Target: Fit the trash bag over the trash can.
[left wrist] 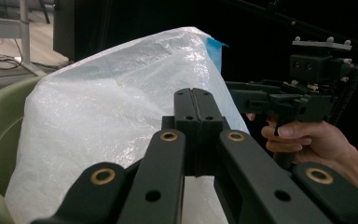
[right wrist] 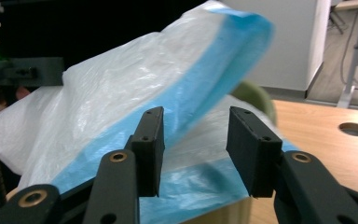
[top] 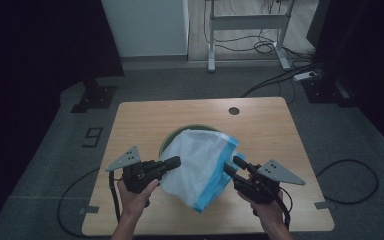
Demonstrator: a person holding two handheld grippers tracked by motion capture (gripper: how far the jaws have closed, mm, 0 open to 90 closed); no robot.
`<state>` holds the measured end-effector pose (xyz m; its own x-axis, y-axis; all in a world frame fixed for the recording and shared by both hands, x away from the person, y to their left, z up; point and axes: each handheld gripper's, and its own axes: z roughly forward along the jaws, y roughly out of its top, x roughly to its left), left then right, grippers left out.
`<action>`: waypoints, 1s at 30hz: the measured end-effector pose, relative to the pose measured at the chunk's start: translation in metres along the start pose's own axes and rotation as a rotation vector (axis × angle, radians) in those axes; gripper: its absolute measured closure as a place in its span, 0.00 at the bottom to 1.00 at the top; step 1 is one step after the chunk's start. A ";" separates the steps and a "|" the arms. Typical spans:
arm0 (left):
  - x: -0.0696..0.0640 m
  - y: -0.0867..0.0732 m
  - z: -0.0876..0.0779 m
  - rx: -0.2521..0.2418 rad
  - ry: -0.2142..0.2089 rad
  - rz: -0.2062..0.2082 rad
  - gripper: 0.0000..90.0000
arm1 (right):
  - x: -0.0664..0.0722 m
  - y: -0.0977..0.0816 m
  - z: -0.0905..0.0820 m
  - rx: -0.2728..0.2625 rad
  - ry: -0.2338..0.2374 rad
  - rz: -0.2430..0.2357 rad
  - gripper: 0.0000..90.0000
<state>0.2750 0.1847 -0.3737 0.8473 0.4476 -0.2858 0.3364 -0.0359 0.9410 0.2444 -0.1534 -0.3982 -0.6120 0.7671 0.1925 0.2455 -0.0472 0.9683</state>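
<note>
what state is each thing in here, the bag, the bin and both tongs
plastic bag: white with a blue edge, draped over the bin, its blue hem hanging loose on the right
green bin: upright on the table, mostly covered by the bag
left tongs: jaws shut together, at the bag's left side; whether film is pinched cannot be told
right tongs: jaws apart, the blue hem just beyond them, not pressed

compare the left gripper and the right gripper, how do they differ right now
The left gripper has its jaws shut together against the white plastic bag; the right gripper has its jaws apart, with the bag's blue edge beyond the gap and not pressed. In the high view the left gripper meets the bag's white side, the right gripper its blue-edged side. Both are black, hand-held and point inward at the bag.
</note>
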 end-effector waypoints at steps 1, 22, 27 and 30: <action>0.000 0.000 0.001 0.002 0.000 0.002 1.00 | 0.001 -0.001 0.002 0.005 0.003 0.000 0.60; 0.009 0.000 -0.011 -0.081 -0.040 -0.058 1.00 | -0.003 -0.003 0.009 0.040 -0.025 -0.007 0.57; 0.007 -0.002 -0.009 -0.066 -0.029 -0.042 1.00 | -0.007 -0.003 0.011 0.042 -0.043 0.000 0.58; 0.007 -0.001 -0.010 -0.072 -0.031 -0.043 1.00 | -0.011 -0.003 0.011 0.046 -0.058 0.009 0.58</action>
<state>0.2766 0.1972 -0.3752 0.8454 0.4193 -0.3307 0.3434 0.0475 0.9380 0.2591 -0.1545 -0.4047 -0.5650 0.8027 0.1906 0.2860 -0.0262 0.9579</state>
